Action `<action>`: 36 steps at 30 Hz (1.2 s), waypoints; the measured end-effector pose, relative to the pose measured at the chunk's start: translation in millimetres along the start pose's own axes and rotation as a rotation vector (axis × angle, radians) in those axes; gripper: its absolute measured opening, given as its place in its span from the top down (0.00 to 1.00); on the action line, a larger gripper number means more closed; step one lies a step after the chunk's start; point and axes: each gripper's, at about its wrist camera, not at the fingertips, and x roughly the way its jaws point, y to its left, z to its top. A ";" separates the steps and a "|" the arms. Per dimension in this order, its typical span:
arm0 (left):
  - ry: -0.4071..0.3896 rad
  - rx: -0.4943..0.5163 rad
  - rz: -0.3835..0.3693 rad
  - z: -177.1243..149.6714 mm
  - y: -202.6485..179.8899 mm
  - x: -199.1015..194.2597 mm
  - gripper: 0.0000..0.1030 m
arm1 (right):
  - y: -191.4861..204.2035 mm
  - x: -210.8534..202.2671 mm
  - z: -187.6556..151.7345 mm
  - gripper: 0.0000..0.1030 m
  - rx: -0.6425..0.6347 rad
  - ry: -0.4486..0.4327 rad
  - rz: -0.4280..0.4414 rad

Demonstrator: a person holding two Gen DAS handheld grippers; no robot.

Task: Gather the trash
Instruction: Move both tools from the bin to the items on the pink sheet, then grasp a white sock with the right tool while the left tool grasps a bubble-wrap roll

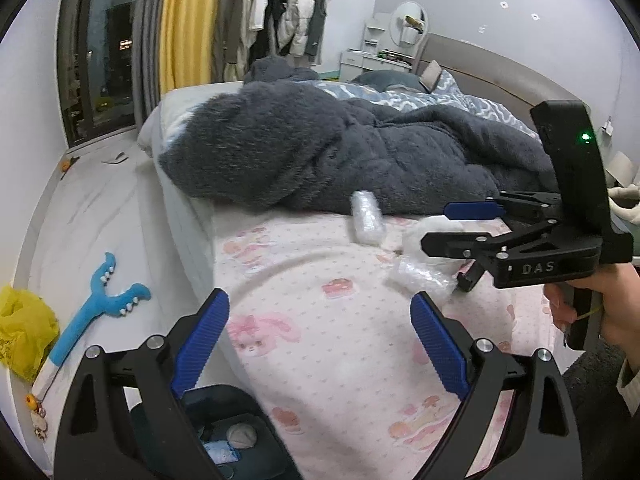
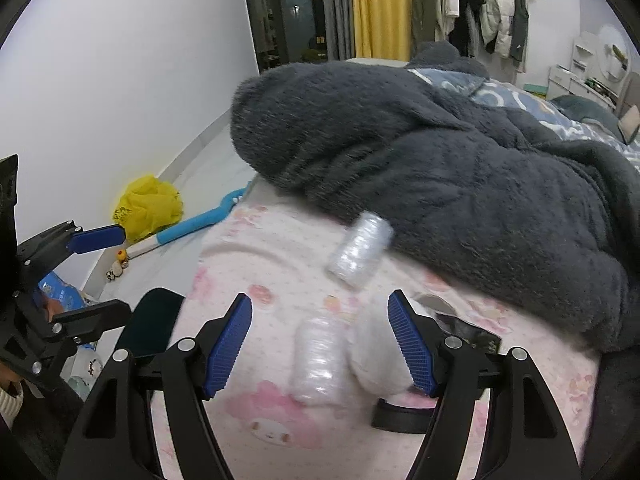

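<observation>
On the pink patterned bed sheet [image 1: 320,280] lie a crumpled white tissue [image 2: 376,356] and a clear plastic wrap wad [image 2: 318,360]. Both sit between the spread blue pads of my right gripper [image 2: 320,346], which is open and does not press on them. A second plastic wad [image 2: 358,252] lies farther off, against the blanket. The left wrist view shows the right gripper [image 1: 460,226] around the tissue [image 1: 434,226], with both plastic wads [image 1: 366,218] [image 1: 420,276] nearby. My left gripper [image 1: 320,340] is open and empty above the bed's edge, over a dark bin [image 1: 224,420] holding scraps.
A fluffy dark grey blanket [image 2: 460,168] is heaped across the bed behind the trash. On the floor beside the bed lie a yellow plastic bag [image 2: 148,204] and a blue plush toy [image 1: 96,308]. A small black object [image 2: 468,332] lies under my right finger.
</observation>
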 end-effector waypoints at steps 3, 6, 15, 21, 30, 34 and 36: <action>0.005 0.010 -0.021 0.0 -7.6 7.5 0.09 | -7.1 -1.3 -2.5 0.31 -0.017 -0.001 -0.018; 0.014 0.024 -0.057 1.0 -16.9 16.4 0.09 | -17.1 -0.8 -2.9 0.31 -0.017 -0.004 -0.023; 0.027 0.065 -0.165 0.2 -41.3 38.2 0.09 | -39.3 9.7 -8.8 0.43 -0.003 0.022 -0.018; 0.036 0.074 -0.187 -0.9 -51.8 53.1 0.09 | -46.3 18.1 -13.5 0.50 -0.002 0.038 -0.008; 0.064 0.090 -0.205 -1.3 -66.6 76.0 0.09 | -48.4 25.6 -17.9 0.70 -0.022 0.031 -0.011; 0.074 0.102 -0.205 -2.4 -73.6 86.8 0.09 | -53.3 21.0 -17.1 0.72 -0.005 0.002 -0.001; 0.075 0.104 -0.205 -2.4 -75.9 90.8 0.09 | -56.4 17.9 -16.0 0.71 0.011 -0.010 0.014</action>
